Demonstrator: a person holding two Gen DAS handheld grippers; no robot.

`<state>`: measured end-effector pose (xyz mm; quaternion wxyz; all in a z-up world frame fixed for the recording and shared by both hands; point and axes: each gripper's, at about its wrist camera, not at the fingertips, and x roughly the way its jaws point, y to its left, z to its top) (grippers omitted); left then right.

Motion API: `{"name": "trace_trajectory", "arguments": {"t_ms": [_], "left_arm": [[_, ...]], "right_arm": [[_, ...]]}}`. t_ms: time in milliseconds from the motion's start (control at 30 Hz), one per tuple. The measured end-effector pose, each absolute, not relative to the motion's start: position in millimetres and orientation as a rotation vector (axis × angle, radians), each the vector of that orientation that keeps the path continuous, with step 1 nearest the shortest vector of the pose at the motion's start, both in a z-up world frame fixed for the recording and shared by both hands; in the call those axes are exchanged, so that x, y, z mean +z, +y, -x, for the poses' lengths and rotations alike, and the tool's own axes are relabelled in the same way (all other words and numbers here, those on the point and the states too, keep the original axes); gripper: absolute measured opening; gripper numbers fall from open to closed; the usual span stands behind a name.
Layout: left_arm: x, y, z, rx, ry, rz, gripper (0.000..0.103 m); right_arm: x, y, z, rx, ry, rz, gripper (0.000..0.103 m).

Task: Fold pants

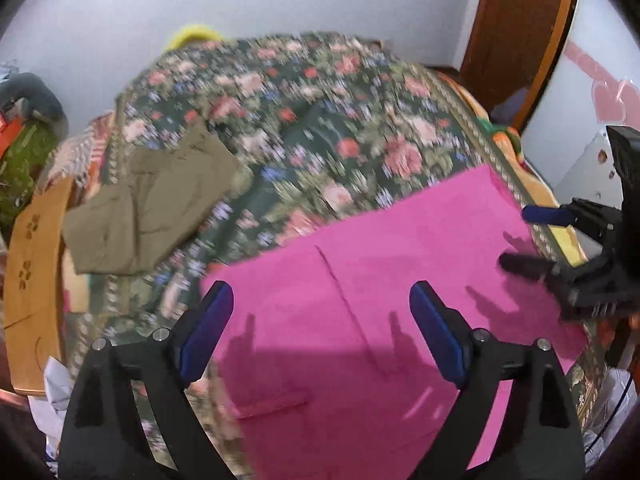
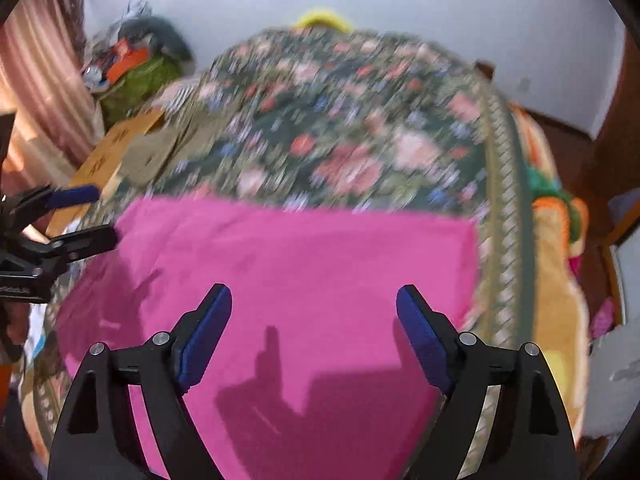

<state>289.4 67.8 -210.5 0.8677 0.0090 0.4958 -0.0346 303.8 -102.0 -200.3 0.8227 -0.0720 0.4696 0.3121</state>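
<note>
Pink pants (image 1: 380,300) lie flat on a floral bedspread (image 1: 320,120), spread wide at the near side; they also show in the right wrist view (image 2: 300,280). My left gripper (image 1: 320,304) hovers above the pants' left part, jaws wide open and empty. My right gripper (image 2: 314,304) hovers over the pants' middle, jaws wide open and empty. The right gripper shows at the pants' right edge in the left wrist view (image 1: 520,236). The left gripper shows at the pants' left edge in the right wrist view (image 2: 96,212). Both views are motion-blurred.
Folded olive-green pants (image 1: 152,204) lie on the bedspread's far left; they also show in the right wrist view (image 2: 156,152). A cardboard box (image 1: 32,276) stands left of the bed. A wooden door (image 1: 516,32) is at the far right. Clutter (image 2: 132,64) sits by the wall.
</note>
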Motion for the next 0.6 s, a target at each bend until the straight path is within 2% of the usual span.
{"name": "trace_trajectory", "arguments": {"t_ms": [133,267,433,600], "left_arm": [[-245,57,-288,-0.077,1.153,-0.069,0.09],[-253,53,-261,-0.065,1.111,-0.142,0.091],[-245,60,-234,-0.079,1.09,-0.108,0.091],[-239,66,-211,-0.036,1.071,-0.115,0.098]], "right_arm": [[-239,-87,-292,0.695,1.129,0.26,0.083],[-245,-87,-265,0.711,1.063,0.388,0.085],[-244,-112,-258,0.685,1.087,0.322,0.086],[-240,-136,-246,0.628,1.107,0.229,0.086]]}}
